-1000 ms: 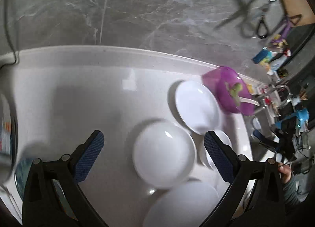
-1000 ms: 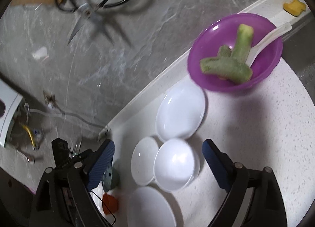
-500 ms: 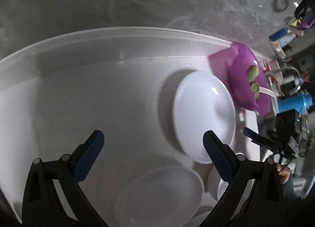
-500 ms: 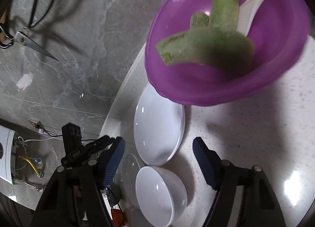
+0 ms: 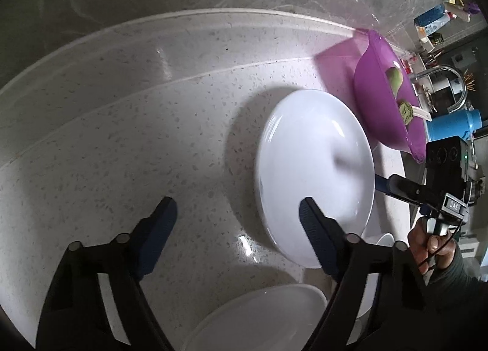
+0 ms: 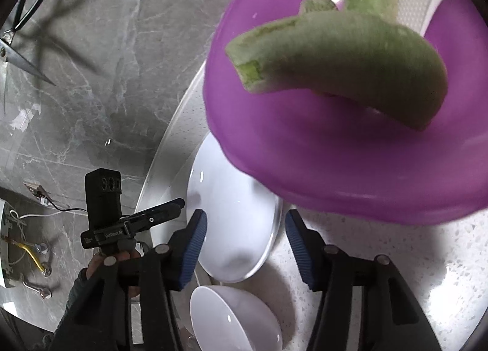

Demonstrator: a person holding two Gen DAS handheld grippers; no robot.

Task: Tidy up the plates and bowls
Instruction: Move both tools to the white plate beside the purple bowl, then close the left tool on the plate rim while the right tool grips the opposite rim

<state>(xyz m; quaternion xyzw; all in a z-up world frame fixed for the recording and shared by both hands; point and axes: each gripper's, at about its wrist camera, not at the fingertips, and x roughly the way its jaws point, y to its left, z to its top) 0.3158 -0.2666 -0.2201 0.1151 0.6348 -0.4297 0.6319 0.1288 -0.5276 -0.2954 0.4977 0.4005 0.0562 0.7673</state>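
Left wrist view: left tongs point(image 5: 233, 214) partly apart, just closing, nothing clamped, right pad over the white plate point(image 5: 314, 174) on the speckled surface point(image 5: 137, 125). Right tongs point(image 6: 245, 229) half apart, just closing, straddling that plate's near rim, contact unclear. One purple bowl point(image 6: 350, 150), one white bowl point(image 6: 235, 320).
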